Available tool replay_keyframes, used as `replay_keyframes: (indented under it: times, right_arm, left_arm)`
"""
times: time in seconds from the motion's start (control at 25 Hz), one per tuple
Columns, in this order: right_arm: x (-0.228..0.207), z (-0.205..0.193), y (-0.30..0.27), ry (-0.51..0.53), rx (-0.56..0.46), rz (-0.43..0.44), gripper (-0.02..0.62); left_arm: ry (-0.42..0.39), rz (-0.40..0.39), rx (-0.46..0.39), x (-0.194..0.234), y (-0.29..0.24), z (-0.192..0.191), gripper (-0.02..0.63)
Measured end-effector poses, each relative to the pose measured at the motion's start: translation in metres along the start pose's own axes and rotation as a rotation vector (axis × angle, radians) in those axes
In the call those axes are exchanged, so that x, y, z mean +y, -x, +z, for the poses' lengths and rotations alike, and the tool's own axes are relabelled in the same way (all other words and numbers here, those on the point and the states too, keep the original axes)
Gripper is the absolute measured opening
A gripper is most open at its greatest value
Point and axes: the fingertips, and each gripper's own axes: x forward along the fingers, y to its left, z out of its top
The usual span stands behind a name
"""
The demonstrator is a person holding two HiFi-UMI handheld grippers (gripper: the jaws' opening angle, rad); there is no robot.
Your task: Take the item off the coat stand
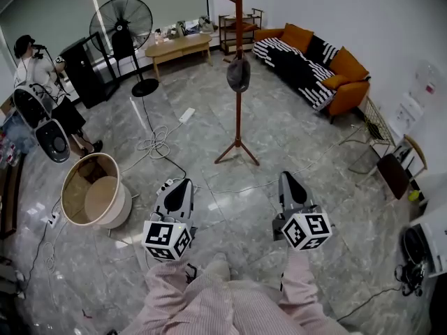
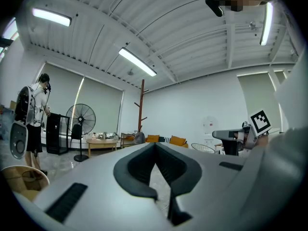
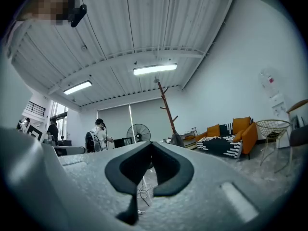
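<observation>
Dark grey, limp-looking item, likely a cap, hangs from a peg partway up the reddish wooden coat stand. The stand sits mid-room on the marble-tile floor, well ahead of the 2 tools.

Left tool: jaws pressed together, nothing between them. Right tool: same, closed and empty. Both are held low, near the person, pointing toward the stand.

Judgement: the item is soft and light. It should sag and fold when pinched, and is neither fragile nor slippery. The best hold looks to be the lower hanging bulge of fabric. Lift it up and off the peg rather than pulling sideways, so the stand isn't tugged over.
</observation>
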Motion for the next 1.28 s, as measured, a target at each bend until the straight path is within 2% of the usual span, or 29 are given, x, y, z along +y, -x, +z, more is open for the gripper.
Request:
replay_keyframes:
  times: [0.4, 0.68, 1.08, 1.28]
  right_arm:
    - [-0.027, -0.013, -0.053, -0.016, 0.035, -0.010, 0.053]
    - [-0.054, -0.028, -0.121, -0.031, 0.053, -0.032, 0.091]
    - [-0.079, -0.034, -0.223, -0.043, 0.066, -0.059, 0.138]
    - [-0.093, -0.030, -0.256, -0.031, 0.058, -0.062, 0.150]
  left_arm:
    - [0.038, -0.007, 0.031, 0.016, -0.054, -0.016, 0.002]
    - [0.067, -0.008, 0.038, 0.052, -0.116, -0.024, 0.002]
    - [0.079, -0.042, 0.039, 0.107, -0.211, -0.015, 0.002]
    - [0.073, -0.067, 0.026, 0.117, -0.251, -0.008, 0.002]
